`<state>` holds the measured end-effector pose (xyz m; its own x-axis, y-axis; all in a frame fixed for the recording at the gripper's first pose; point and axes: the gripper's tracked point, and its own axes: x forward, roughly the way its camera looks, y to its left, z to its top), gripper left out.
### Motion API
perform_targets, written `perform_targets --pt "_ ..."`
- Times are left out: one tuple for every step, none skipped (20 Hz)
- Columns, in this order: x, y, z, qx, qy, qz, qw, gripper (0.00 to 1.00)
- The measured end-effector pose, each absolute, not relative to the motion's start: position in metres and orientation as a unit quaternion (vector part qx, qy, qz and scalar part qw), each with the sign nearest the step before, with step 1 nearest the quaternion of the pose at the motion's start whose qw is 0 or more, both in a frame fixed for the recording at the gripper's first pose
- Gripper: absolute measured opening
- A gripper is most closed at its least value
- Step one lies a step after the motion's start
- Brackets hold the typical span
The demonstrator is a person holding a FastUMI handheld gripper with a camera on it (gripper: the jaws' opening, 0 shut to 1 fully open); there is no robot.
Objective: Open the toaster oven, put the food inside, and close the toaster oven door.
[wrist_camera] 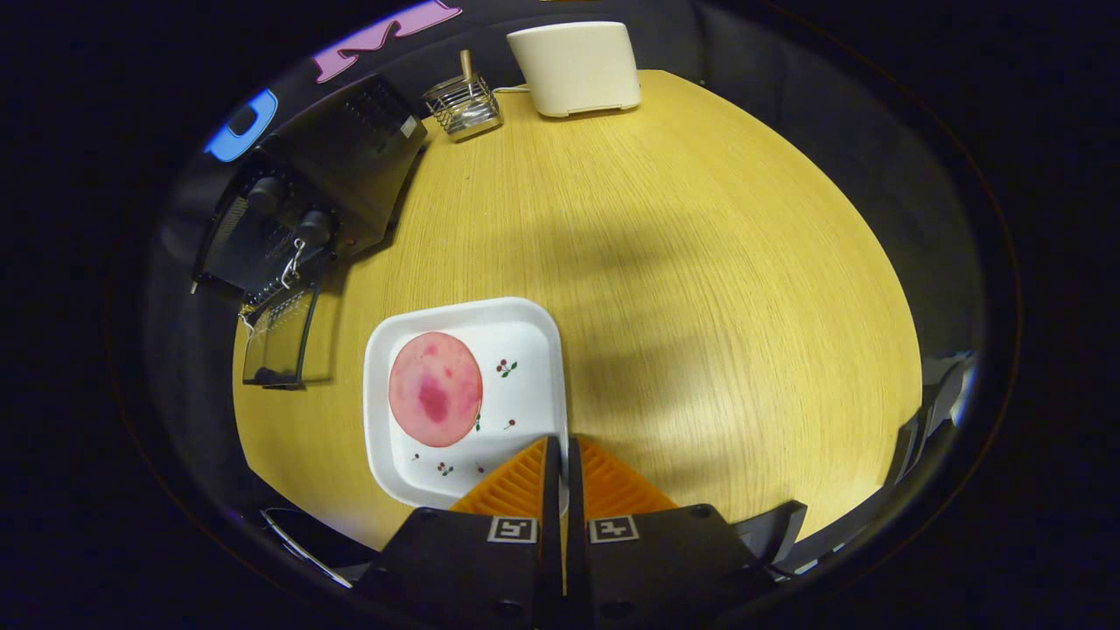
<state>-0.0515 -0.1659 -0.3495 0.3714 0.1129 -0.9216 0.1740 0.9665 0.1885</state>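
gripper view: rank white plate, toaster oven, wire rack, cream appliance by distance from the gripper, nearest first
Gripper fingers are nearly shut, over the plate's edge.
1. White plate: under the fingertips, holding the pink round food.
2. Toaster oven: beyond the plate, door open.
3. Wire rack: far end of the table, past the oven.
4. Cream appliance: beside the rack, slightly farther.
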Motion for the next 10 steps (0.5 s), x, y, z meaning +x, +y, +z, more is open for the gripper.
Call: perform_targets --pt "-0.052 -0.165 -0.349 0.140 0.560 -0.018 0.817 0.05" --pt "-0.052 -0.165 -0.348 0.157 0.559 -0.022 0.814 0.06" --pt "-0.054 -0.162 -0.349 0.182 0.560 -0.025 0.808 0.06" --pt "-0.057 -0.159 -0.349 0.211 0.557 -0.031 0.802 0.05" --pt "-0.061 -0.155 -0.348 0.245 0.552 -0.031 0.796 0.05" --pt "-0.064 -0.152 -0.345 0.276 0.546 -0.034 0.790 0.05" --pt "-0.066 -0.150 -0.343 0.298 0.539 -0.035 0.787 0.05" --pt "-0.068 -0.150 -0.340 0.315 0.532 -0.037 0.785 0.05" --pt "-0.069 -0.149 -0.339 0.330 0.528 -0.039 0.781 0.05" --pt "-0.069 -0.148 -0.337 0.344 0.523 -0.040 0.779 0.05"
